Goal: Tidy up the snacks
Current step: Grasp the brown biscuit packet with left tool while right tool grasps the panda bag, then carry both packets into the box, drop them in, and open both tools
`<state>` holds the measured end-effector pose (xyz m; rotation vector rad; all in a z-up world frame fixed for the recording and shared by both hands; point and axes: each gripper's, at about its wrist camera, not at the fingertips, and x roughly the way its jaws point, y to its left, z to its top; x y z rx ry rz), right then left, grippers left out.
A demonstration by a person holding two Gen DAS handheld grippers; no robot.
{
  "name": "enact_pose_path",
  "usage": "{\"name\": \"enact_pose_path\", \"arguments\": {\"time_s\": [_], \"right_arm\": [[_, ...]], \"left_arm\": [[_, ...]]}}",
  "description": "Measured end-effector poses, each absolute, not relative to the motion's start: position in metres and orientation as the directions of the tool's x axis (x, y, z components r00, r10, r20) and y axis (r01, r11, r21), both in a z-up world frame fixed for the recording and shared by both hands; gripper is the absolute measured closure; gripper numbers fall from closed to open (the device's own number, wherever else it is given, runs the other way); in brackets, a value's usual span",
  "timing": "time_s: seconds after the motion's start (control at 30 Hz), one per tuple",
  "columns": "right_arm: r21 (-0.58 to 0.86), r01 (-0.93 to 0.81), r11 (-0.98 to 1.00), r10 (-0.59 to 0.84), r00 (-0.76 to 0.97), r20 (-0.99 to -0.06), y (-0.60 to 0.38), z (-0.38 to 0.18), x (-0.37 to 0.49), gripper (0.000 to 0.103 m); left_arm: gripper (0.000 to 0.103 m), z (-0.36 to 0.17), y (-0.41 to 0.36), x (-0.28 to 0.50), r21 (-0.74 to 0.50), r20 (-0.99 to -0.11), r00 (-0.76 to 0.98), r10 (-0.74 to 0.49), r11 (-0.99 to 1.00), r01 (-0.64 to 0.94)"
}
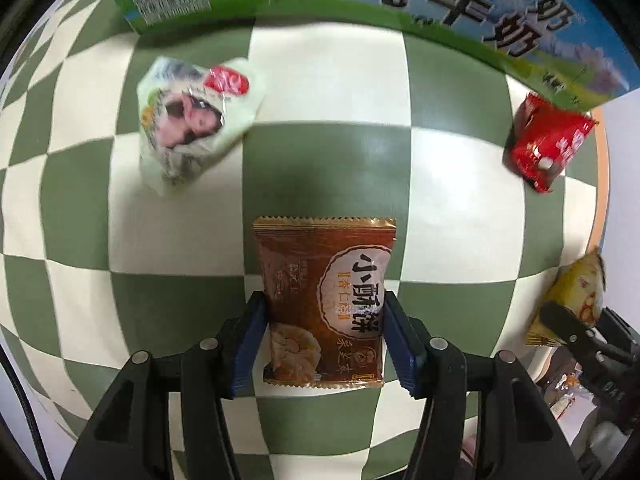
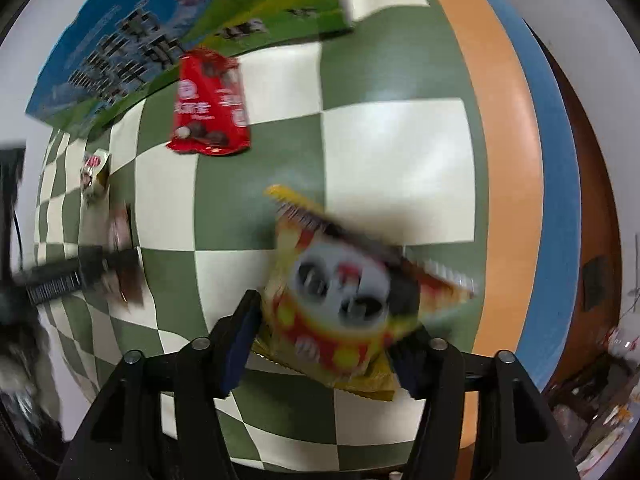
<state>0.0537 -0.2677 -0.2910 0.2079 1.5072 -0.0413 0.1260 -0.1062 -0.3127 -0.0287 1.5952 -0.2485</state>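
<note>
My left gripper (image 1: 325,340) is shut on a brown pastry packet (image 1: 326,304), held above the checkered cloth. My right gripper (image 2: 328,344) is shut on a yellow and red panda packet (image 2: 340,300), blurred by motion; it also shows in the left wrist view (image 1: 576,292). A pale green packet (image 1: 192,120) lies on the cloth at far left. A red packet (image 1: 546,144) lies at far right by the milk carton box (image 1: 460,12); it also shows in the right wrist view (image 2: 210,108).
The green and white checkered cloth (image 1: 328,80) covers the table. The milk box (image 2: 160,28) stands along the far side. The table's orange and blue edge (image 2: 508,160) runs on the right. The left gripper (image 2: 80,276) appears blurred at left.
</note>
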Motion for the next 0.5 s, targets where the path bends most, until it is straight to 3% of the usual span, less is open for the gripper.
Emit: {"name": "enact_pose_path", "arguments": {"time_s": [0.07, 0.27, 0.4, 0.5], "right_arm": [[0.119, 0.187, 0.975, 0.109, 0.064, -0.992, -0.275, -0.296, 0.052, 0.024], [0.162, 0.296, 0.941, 0.132, 0.119, -0.984, -0.298, -0.298, 0.060, 0.024], [0.107, 0.300, 0.948, 0.064, 0.151, -0.987, -0.310, -0.296, 0.075, 0.042], [0.097, 0.271, 0.958, 0.053, 0.167, -0.985, -0.302, -0.290, 0.076, 0.046]], "left_arm": [[0.042, -0.317, -0.108, 0.129, -0.186, -0.982, -0.059, -0.179, 0.975, 0.123], [0.041, -0.314, -0.112, 0.145, -0.193, -0.981, -0.026, -0.191, 0.976, 0.101], [0.048, -0.301, -0.107, 0.162, -0.170, -0.985, 0.018, -0.173, 0.979, 0.108], [0.049, -0.286, -0.114, 0.155, -0.151, -0.986, 0.049, -0.160, 0.978, 0.146]]}}
